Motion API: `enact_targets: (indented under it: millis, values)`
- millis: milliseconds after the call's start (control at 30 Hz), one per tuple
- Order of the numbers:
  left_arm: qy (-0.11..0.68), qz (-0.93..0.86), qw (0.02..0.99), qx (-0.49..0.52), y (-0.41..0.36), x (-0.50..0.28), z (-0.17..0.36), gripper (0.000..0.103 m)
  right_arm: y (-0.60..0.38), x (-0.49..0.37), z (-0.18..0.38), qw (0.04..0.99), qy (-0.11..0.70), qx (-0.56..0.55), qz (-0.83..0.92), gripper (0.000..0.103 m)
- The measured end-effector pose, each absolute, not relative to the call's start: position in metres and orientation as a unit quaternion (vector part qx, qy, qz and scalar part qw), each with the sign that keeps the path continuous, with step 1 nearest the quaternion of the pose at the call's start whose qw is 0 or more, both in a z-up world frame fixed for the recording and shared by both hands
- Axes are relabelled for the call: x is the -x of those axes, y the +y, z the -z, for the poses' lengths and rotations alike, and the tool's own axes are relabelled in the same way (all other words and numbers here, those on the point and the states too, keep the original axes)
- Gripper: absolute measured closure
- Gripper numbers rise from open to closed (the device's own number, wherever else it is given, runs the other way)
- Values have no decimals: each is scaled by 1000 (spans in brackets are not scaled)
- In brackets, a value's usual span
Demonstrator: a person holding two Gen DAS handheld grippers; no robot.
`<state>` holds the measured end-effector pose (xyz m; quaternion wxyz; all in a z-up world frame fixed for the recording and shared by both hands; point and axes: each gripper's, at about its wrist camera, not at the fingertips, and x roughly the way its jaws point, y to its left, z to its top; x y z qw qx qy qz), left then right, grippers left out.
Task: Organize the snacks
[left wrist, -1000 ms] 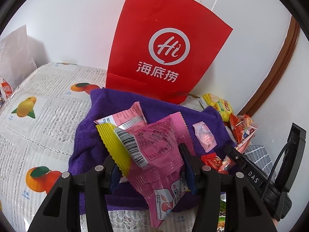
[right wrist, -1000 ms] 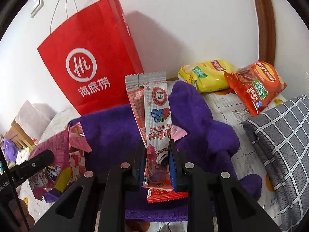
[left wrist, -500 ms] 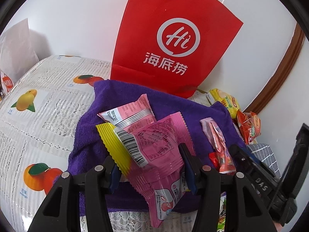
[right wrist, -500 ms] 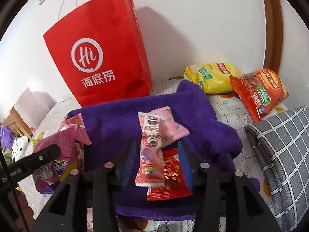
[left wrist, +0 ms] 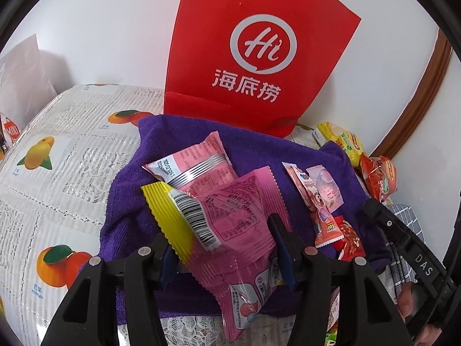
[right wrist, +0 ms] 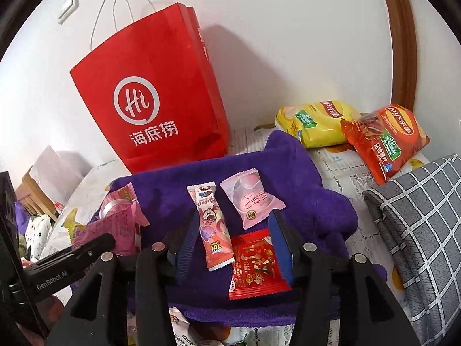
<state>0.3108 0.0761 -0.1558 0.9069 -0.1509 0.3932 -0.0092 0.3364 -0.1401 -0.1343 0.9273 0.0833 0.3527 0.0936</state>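
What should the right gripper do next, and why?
Probably lift the right gripper clear. Its jaws are opening, and the bear packet lies flat on the purple towel between them, beside the red packet, so nothing is gripped.

You are working in a home, most likely a bedroom. The snacks lie on a purple towel (right wrist: 302, 178) spread over a surface covered with a fruit-printed lace cloth (left wrist: 57, 155), beside a grey checked pillow (right wrist: 417, 219). A red paper shopping bag (right wrist: 155, 106) leans on the white wall, near a wall switch (right wrist: 68, 6) and brown wooden trim (right wrist: 403, 43).
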Motion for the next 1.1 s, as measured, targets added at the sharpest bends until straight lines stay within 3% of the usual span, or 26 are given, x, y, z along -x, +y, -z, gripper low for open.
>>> enact_targets:
  millis: [500,1100]
  values:
    - [356,13,916,186,84,-303,141,23,-132,-333,134,926,354,-74,-106,52]
    - [355,15,908,222,101,-300,134,23,-129,-283,124,908,383,-58,-160,52]
